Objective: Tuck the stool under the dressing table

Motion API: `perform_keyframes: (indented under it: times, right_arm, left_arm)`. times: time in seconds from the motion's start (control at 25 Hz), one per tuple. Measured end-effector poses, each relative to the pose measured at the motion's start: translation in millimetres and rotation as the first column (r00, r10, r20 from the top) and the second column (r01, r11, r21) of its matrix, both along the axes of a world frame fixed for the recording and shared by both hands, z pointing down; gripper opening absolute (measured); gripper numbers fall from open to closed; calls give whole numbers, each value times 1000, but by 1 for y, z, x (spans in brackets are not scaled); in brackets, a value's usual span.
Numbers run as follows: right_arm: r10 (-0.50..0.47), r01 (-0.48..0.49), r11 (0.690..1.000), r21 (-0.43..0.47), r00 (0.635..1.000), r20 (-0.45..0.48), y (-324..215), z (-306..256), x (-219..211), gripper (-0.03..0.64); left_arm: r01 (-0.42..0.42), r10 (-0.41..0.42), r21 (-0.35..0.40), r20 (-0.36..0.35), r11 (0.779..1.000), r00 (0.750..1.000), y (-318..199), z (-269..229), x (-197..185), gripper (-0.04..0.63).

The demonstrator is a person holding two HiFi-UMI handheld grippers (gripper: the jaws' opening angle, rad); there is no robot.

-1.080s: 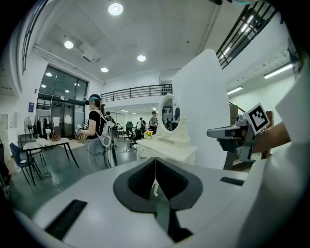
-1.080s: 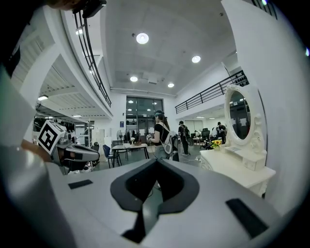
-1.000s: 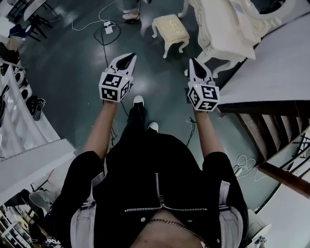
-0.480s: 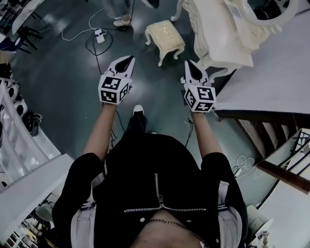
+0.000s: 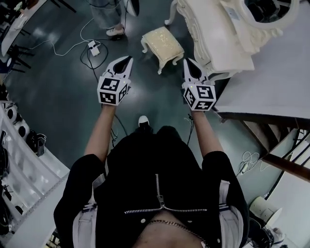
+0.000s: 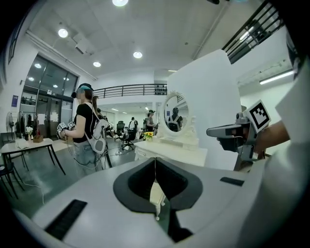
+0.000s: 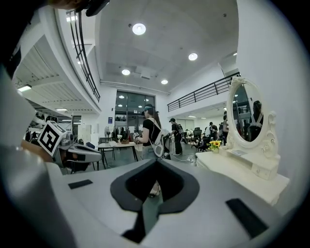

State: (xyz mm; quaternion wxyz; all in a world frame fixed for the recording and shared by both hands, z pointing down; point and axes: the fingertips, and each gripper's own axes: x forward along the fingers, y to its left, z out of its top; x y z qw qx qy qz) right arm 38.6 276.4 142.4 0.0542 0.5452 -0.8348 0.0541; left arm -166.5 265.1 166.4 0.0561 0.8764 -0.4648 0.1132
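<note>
The cream padded stool (image 5: 162,42) stands on the dark floor, out from the white carved dressing table (image 5: 218,38) and to its left. My left gripper (image 5: 128,59) is shut and empty, held in the air short of the stool's left side. My right gripper (image 5: 187,62) is also shut and empty, near the table's front corner. Neither touches the stool. In the left gripper view a cream stool leg (image 6: 156,196) shows past the closed jaws, with the dressing table (image 6: 169,151) and its oval mirror (image 6: 174,115) beyond. The right gripper view has the dressing table (image 7: 242,172) at its right.
A power strip with cables (image 5: 92,47) lies on the floor left of the stool, by another person's legs (image 5: 104,12). A white partition (image 5: 271,82) and wooden stair rails (image 5: 276,145) close the right side. That person (image 6: 87,131) holds grippers; a desk (image 6: 29,145) stands behind.
I have walked toward the stool and dressing table with both grippers held out, so both now sit closer in the head view. The jaws stayed shut.
</note>
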Motion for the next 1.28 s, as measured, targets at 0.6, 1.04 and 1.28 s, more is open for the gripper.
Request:
perform_keyframes:
  times: [0.6,1.04,1.28]
  right_arm:
    - [27,-27,999,-33,1000,-9,-84,23,-5,6]
    - [-36,37,998,-53,999,15,-215,28,-1,6]
    - [-65,65,997,-50,998,13,-293,26,13,6]
  left_arm:
    - [-23,23,-33,-7,999,1000,-92,21,-7,21]
    - [39,-38,-50,7,998,999,-208,15,-6,21]
    - [80,-83,-79,-35,994,996,-271,14,2,21]
